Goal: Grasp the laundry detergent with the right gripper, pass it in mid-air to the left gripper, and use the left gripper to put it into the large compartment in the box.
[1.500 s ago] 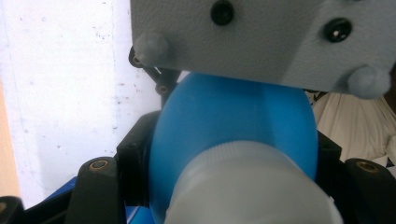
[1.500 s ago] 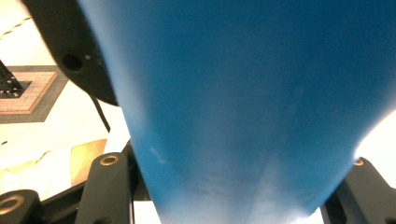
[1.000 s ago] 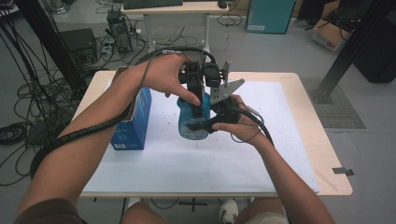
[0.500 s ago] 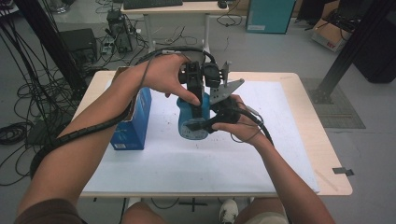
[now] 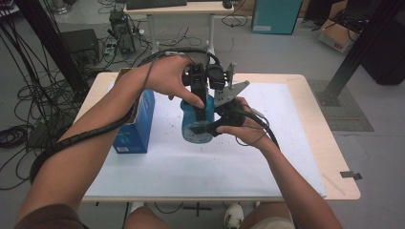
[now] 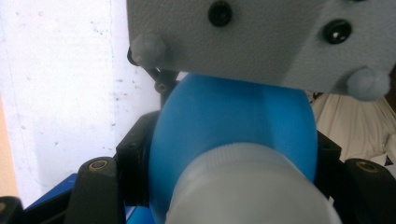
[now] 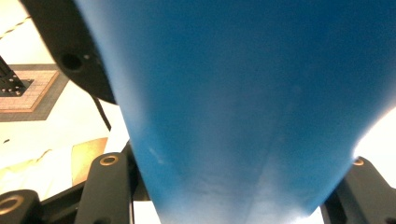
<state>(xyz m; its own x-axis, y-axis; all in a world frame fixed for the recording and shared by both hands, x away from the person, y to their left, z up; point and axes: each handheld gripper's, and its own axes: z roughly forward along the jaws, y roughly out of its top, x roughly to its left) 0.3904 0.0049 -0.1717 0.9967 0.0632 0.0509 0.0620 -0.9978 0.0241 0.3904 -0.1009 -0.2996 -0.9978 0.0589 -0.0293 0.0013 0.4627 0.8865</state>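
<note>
We're over a light wooden table (image 5: 334, 157) with a white paper sheet (image 5: 191, 167) spread across most of its top, the sheet speckled with small dark flecks. Around it, grey floor, a tangle of black cables (image 5: 24, 109) at the left, a second desk (image 5: 186, 9) behind with a keyboard on it, a teal cabinet (image 5: 273, 16) at the back and a cardboard box (image 5: 341, 36) at the far right.

Centre stage: a blue plastic bottle with a whitish screw cap (image 5: 197, 125), lifted off the sheet above the middle of the table and tilted. In the left gripper view its rounded blue shoulder swells behind the pale ribbed cap (image 6: 247, 186), which sits closest to the camera. In the right gripper view the blue body looks smooth and matte.

The left gripper (image 5: 203, 102) comes down from above, jaws clamped on the cap end of the bottle. The right gripper (image 5: 217, 125) comes in from the right side, jaws clamped on the blue body, with its grey three-cornered plate (image 5: 229, 90) sticking up beside the left hand (image 5: 167, 78). The right hand (image 5: 248, 129) sits just behind it.

Standing on the sheet just left of the bottle is a blue cardboard box (image 5: 136, 126), upright, with small white print on its front face, too small to read. The bottle shows no readable writing.
</note>
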